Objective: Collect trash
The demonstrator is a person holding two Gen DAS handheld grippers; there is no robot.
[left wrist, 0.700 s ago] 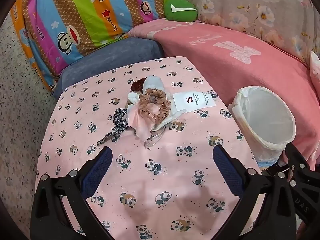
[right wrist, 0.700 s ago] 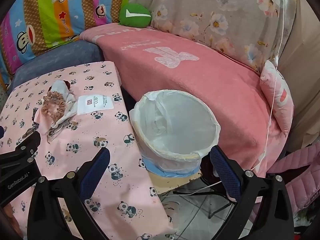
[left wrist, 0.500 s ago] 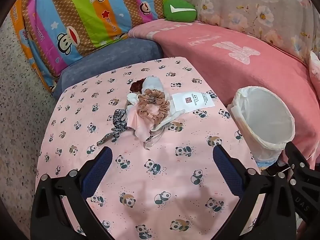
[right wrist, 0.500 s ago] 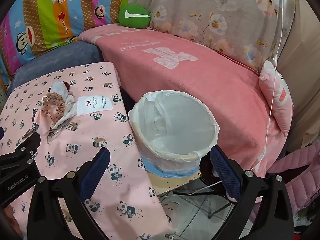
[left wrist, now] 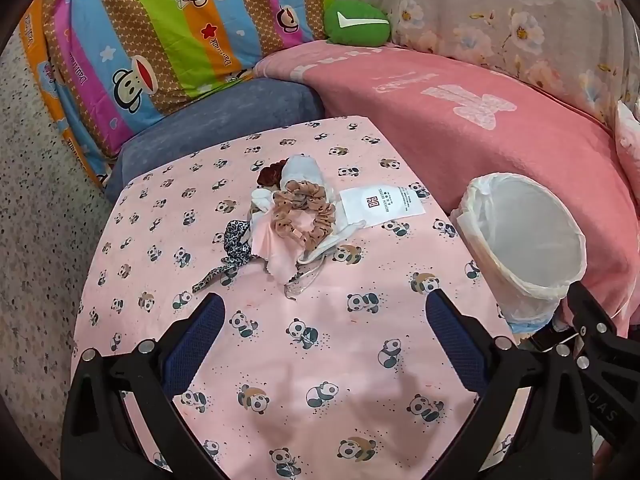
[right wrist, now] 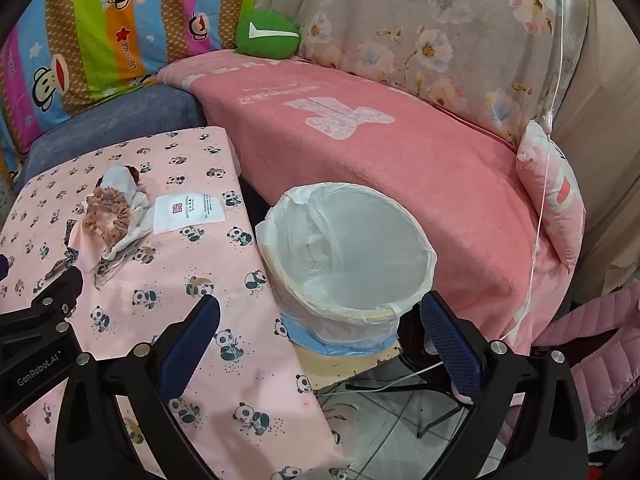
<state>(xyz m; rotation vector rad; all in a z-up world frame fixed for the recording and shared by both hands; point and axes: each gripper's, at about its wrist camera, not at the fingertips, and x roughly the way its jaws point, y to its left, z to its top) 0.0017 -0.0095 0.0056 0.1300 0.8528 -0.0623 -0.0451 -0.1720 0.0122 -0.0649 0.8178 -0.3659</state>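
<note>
Both grippers are empty, and as far as these views show, nothing has been collected yet. The left gripper point(left wrist: 322, 316) hangs over the near half of the panda-print table point(left wrist: 320, 380) with its blue pads spread wide, nothing between them. The right gripper point(right wrist: 318, 320) is likewise spread wide and holds nothing; it sits past the table's right edge, looking straight down at the trash bin point(right wrist: 348, 252).

That bin, lined with a white bag, looks bare inside, so my read is that the job is at its very start.

Out ahead of the left gripper lies the clutter, a pile point(left wrist: 292, 220) around the middle of the table: a tan scrunchie point(left wrist: 304, 216) on top of pale cloth pieces, a dark red scrunchie point(left wrist: 269, 175) at the far side, a leopard-print strip point(left wrist: 232, 248) trailing toward the left edge, and a clear plastic scrap point(left wrist: 302, 282) at the near side, closest to the pads. Just right of the pile, touching its cloth, a white hotel card point(left wrist: 382, 206) lies flat near the right edge.

Everything is well apart from both grippers. The bin stands just beside the table's right edge, a short carry from the pile. Which items count as trash is a judgement call; the plastic scrap and card look likeliest.
</note>
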